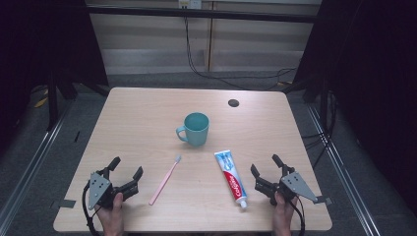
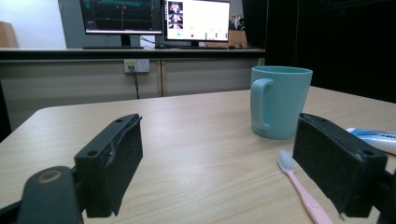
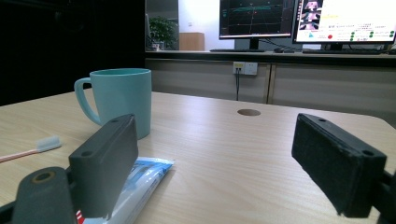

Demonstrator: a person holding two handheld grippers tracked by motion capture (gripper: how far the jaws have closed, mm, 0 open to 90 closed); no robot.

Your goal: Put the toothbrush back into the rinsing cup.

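A teal mug stands upright near the middle of the wooden table, handle to the left. A pink toothbrush lies in front of it, bristles toward the mug. A white, blue and red toothpaste tube lies to the right, cap toward the front edge. My left gripper rests open at the front left, left of the toothbrush, nothing between its jaws. My right gripper rests open at the front right, just right of the tube. The mug and toothbrush appear past the left jaws; mug and tube past the right jaws.
A dark round hole sits in the table near its far right side. Black cables hang behind the far edge. Monitors stand on a bench beyond the table. Dark frame posts flank both sides.
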